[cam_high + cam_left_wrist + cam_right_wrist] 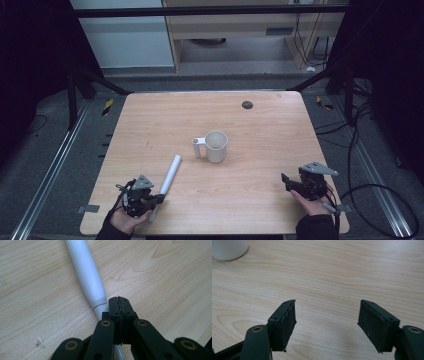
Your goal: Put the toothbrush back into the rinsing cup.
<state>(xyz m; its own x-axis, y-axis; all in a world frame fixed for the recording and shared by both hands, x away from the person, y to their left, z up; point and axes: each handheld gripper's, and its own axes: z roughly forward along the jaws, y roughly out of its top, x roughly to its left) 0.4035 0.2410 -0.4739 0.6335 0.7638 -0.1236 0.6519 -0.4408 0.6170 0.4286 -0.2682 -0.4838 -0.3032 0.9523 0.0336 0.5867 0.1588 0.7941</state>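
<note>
Left gripper (119,300): jaws pressed fully together with nothing between them, poised over the pale wooden table (260,165). The long white plastic tube (86,275) lies flat just beside its closed tips, its narrow end passing under the linkage; contact cannot be told. Right gripper (327,320): jaws spread wide apart over bare wood, holding nothing. The white ceramic mug with handle (214,146) stands upright ahead, between the two grippers, well apart from both.

Even overhead light on the table (260,165), dark surroundings, soft shadows.
</note>
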